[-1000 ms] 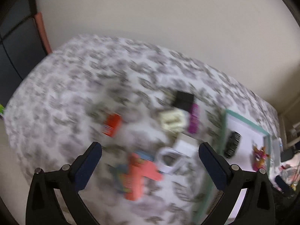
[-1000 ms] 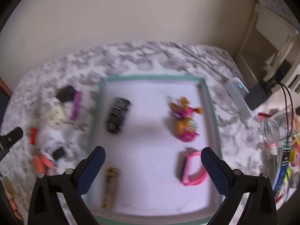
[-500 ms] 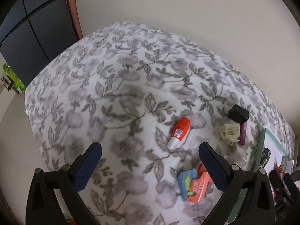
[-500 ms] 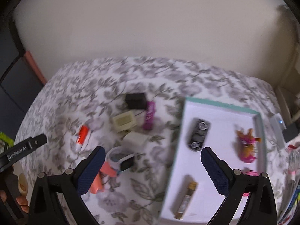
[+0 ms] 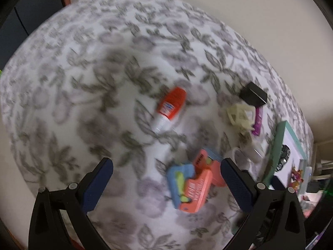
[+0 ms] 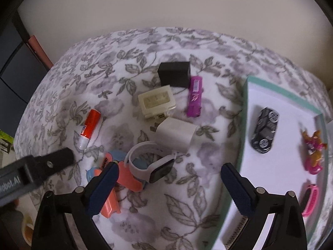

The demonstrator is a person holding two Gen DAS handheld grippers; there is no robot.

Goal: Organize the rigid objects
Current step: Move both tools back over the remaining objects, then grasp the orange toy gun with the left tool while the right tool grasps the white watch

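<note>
I am seeing a toy car (image 6: 264,133) and figures sitting in the tray (image 6: 244,112) already. Several pieces, like the white watch (image 6: 149,164), are waiting on the tabletop (image 6: 187,198). Both sets of jaws are hanging released, empty.

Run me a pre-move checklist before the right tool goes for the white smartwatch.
1. Right tool open and empty: ok.
2. White smartwatch lying free on the floral cloth: not ok, it overlaps the coral and blue clips.
3. Watch between the right tool's fingers: ok, though toward the left one.
4. Left tool open and empty: ok.
5. Left tool clear of the watch: ok, its tip sits left of the watch in the right view.
6. Bare spot in the teal-rimmed tray: ok.
</note>
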